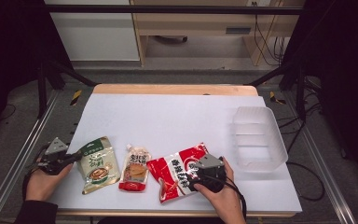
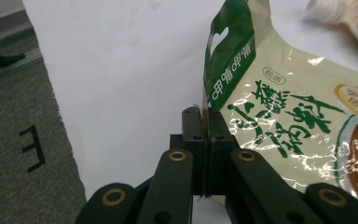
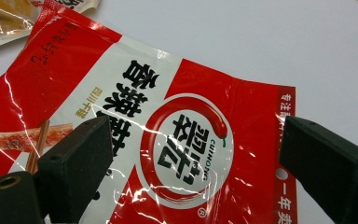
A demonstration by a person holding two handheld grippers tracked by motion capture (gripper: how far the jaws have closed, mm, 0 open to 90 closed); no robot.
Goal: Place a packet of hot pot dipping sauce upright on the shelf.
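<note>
The green pouch (image 2: pixel 279 107) lies at the white table's (image 1: pixel 177 116) left edge, its corner pinched by the left gripper (image 2: pixel 204 135), likely for lifting. The right gripper (image 3: pixel 191 158) hovers spread over the red packet (image 3: pixel 168 130), with the clear bin (image 1: pixel 259 137) waiting nearby.

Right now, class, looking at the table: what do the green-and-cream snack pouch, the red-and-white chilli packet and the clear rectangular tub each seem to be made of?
Green-and-cream snack pouch: probably glossy plastic film; it glints and creases where the left gripper pinches its edge.
Red-and-white chilli packet: seemingly shiny plastic film, with thin white highlights along its wrinkles.
Clear rectangular tub: likely frosted, translucent plastic that looks rigid; the table shows faintly through its walls.
</note>
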